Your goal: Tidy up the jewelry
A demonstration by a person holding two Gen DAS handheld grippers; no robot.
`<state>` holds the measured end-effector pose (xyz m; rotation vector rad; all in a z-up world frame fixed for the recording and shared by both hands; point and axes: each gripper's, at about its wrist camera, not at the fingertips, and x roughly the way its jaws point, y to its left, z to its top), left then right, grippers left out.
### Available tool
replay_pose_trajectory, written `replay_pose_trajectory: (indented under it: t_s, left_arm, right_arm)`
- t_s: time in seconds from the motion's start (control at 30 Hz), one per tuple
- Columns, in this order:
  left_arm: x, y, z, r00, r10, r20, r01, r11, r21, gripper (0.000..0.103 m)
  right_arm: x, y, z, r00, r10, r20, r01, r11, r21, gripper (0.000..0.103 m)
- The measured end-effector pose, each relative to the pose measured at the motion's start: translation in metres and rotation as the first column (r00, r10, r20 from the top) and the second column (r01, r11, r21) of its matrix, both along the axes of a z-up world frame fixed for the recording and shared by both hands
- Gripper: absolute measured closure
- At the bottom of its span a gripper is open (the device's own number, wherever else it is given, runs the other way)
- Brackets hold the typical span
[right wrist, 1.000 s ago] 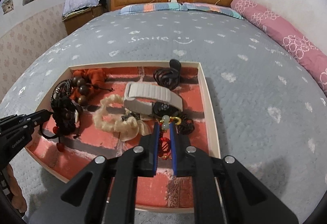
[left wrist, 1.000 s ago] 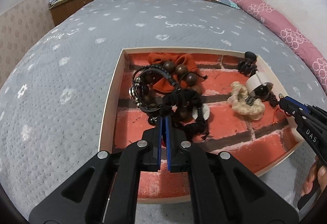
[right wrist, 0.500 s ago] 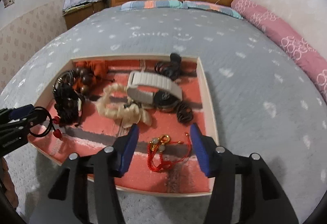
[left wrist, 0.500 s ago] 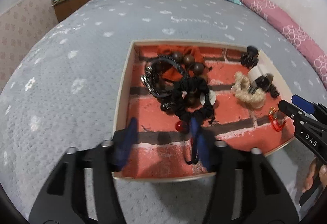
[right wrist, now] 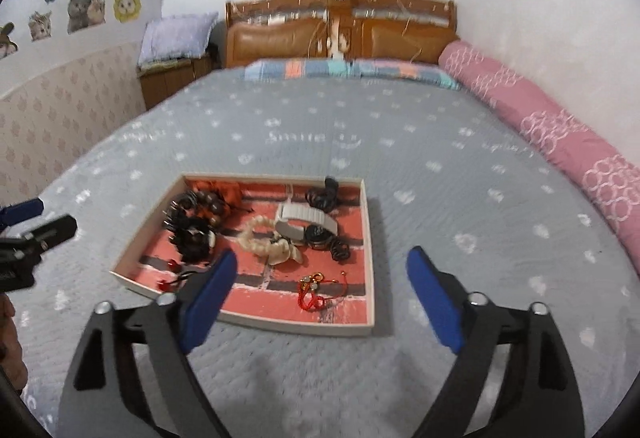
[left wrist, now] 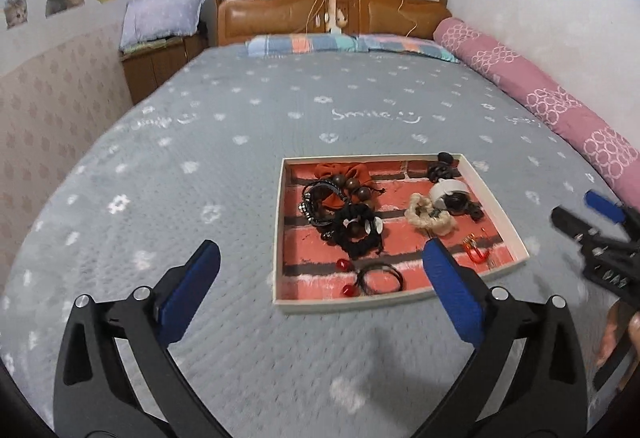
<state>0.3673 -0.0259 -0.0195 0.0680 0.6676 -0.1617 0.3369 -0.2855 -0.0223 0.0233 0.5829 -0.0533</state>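
Note:
A shallow white tray [left wrist: 279,230] lined with red brick print lies on the grey bedspread. In it are a black hair tie with red beads [left wrist: 378,278] at the near left and a red string bracelet [right wrist: 314,292] at the near right. Farther back lie a cream scrunchie [left wrist: 428,216], a white watch band [right wrist: 300,218], wooden beads [left wrist: 352,186] and a black scrunchie [left wrist: 358,228]. My left gripper [left wrist: 320,252] hovers above the tray's near edge, its jaws opening with nothing between them. My right gripper [right wrist: 322,257] hangs likewise, jaws opening and empty.
The grey bedspread [left wrist: 200,166] spreads wide on all sides of the tray. A pink bolster [left wrist: 560,106] runs along the right wall. Beyond it are the wooden headboard [left wrist: 332,10] and a bedside cabinet [left wrist: 160,66] at the far left. A hand [left wrist: 616,334] holds the right gripper.
Both grippers went from shut to wide open and pulled up and back from the tray. The hair tie with red beads and the red string bracelet now lie loose in the tray.

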Motion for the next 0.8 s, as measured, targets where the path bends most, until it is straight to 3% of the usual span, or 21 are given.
replay_pose_trajectory:
  t_s: [0.17, 0.33, 0.5, 0.63, 0.8]
  left_arm:
    - [-0.058, 0.012, 0.018, 0.998, 0.001, 0.063, -0.002, 1.000, 0.009, 0.005]
    - [-0.110, 0.030, 0.032, 0.993, 0.028, 0.117, -0.025, 0.999, -0.024, 0.005]
    - [-0.171, 0.040, 0.036, 0.980, 0.068, 0.185, -0.065, 0.998, -0.021, 0.005]
    - [-0.205, 0.046, 0.034, 0.984, 0.057, 0.170, -0.043, 0.996, -0.082, 0.005]
    - [-0.248, 0.048, 0.032, 0.976, 0.092, 0.195, -0.077, 0.994, -0.082, 0.005]
  right_arm:
    - [-0.063, 0.010, 0.034, 0.996, 0.017, 0.090, -0.014, 0.999, -0.029, 0.005]
    - [-0.118, 0.021, 0.048, 0.991, 0.019, 0.131, -0.013, 0.999, -0.045, 0.004]
    - [-0.167, 0.028, 0.047, 0.987, 0.021, 0.156, -0.016, 0.999, -0.032, 0.004]
    - [-0.198, 0.031, 0.039, 0.988, 0.018, 0.156, -0.010, 0.999, -0.050, 0.004]
    - [-0.236, 0.036, 0.037, 0.987, 0.019, 0.161, -0.009, 0.998, -0.062, 0.004]
